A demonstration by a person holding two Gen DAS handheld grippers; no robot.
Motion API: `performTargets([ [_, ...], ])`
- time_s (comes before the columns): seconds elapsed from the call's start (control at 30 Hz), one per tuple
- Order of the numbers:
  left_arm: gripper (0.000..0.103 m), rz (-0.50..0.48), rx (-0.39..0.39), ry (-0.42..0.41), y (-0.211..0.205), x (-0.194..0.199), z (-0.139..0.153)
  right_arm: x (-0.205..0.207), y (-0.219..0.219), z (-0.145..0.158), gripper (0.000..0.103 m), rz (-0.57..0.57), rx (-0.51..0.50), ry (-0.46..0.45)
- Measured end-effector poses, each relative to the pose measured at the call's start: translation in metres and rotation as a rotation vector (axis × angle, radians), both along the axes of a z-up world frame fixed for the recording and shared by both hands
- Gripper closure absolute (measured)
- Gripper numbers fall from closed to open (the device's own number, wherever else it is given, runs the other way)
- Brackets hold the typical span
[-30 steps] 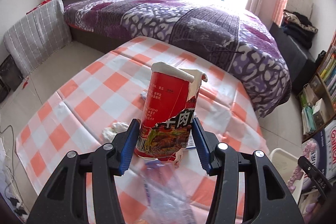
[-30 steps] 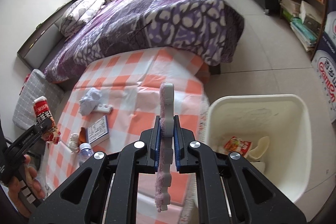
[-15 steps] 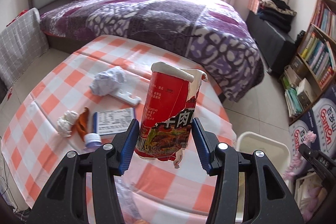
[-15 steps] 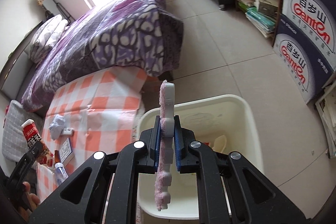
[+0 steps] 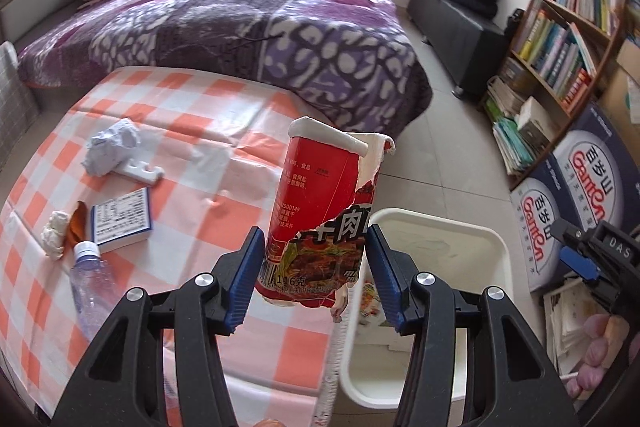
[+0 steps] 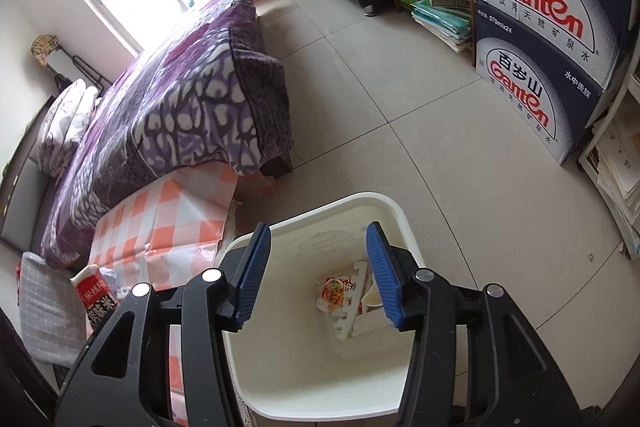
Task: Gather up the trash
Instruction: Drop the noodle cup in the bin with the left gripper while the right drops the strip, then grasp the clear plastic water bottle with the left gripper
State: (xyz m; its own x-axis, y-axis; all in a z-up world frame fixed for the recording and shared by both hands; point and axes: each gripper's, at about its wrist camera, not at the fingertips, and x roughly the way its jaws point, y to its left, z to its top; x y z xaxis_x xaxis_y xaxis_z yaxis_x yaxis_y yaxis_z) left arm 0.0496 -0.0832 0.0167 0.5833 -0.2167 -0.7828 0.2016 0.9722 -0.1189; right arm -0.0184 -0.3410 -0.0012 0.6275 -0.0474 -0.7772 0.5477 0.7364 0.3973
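Note:
My left gripper (image 5: 314,281) is shut on a torn red noodle cup (image 5: 324,215) and holds it upright in the air over the table's right edge, beside the white trash bin (image 5: 492,247). The cup also shows in the right wrist view (image 6: 96,293). My right gripper (image 6: 318,271) is open and empty above the bin (image 6: 400,223). Inside the bin lie a white foam strip (image 6: 352,311), a red snack wrapper (image 6: 334,293) and other trash. The right gripper shows at the right edge of the left wrist view (image 5: 580,259).
On the orange checked table (image 5: 200,155) lie a crumpled tissue (image 5: 112,151), a white clip (image 5: 140,173), a small box (image 5: 120,223), a plastic bottle (image 5: 92,287) and a paper wad (image 5: 54,241). A purple bed (image 5: 240,23), bookshelf (image 5: 568,39) and Ganten boxes (image 6: 540,39) surround.
My right gripper opened over the bin and dropped the pink-white foam strip into it. My left gripper carried the noodle cup rightward toward the bin.

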Motion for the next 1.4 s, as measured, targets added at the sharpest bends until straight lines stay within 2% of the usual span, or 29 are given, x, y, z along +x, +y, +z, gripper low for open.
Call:
performTargets([
  [0.2, 0.049, -0.116, -0.050, 0.050, -0.032, -0.006, -0.007, -0.008, -0.018, -0.001, 0.046, -0.052, 0.027, -0.004],
  [0.23, 0.047, -0.144, -0.070, 0.066, -0.038, -0.007, -0.009, -0.009, -0.021, -0.002, 0.044, -0.060, 0.033, -0.005],
  [0.33, 0.032, -0.191, -0.118, 0.105, -0.047, -0.008, -0.012, -0.012, -0.026, -0.003, 0.041, -0.077, 0.043, -0.005],
  [0.4, 0.031, -0.208, -0.135, 0.126, -0.050, -0.009, -0.014, -0.014, -0.029, -0.004, 0.037, -0.091, 0.050, -0.009],
  [0.67, 0.027, -0.173, -0.072, 0.107, -0.038, -0.008, -0.014, -0.011, -0.026, -0.006, 0.028, -0.098, 0.071, -0.011],
  [0.87, 0.021, -0.093, 0.018, 0.089, -0.008, -0.005, -0.015, 0.006, 0.000, -0.007, 0.020, -0.036, 0.071, 0.003],
  [1.0, 0.020, 0.058, 0.151, 0.074, 0.028, 0.002, -0.019, 0.016, 0.018, -0.009, 0.017, -0.007, 0.074, 0.013],
  [1.1, 0.015, 0.165, 0.219, 0.068, 0.056, 0.007, -0.023, 0.024, 0.031, -0.013, 0.016, 0.015, 0.082, 0.026],
  [1.27, 0.014, 0.342, 0.274, 0.119, 0.108, 0.014, -0.035, 0.038, 0.055, -0.018, 0.014, 0.052, 0.097, 0.047],
  [1.4, 0.014, 0.431, 0.297, 0.180, 0.140, 0.017, -0.047, 0.047, 0.073, -0.023, 0.013, 0.076, 0.097, 0.062],
])
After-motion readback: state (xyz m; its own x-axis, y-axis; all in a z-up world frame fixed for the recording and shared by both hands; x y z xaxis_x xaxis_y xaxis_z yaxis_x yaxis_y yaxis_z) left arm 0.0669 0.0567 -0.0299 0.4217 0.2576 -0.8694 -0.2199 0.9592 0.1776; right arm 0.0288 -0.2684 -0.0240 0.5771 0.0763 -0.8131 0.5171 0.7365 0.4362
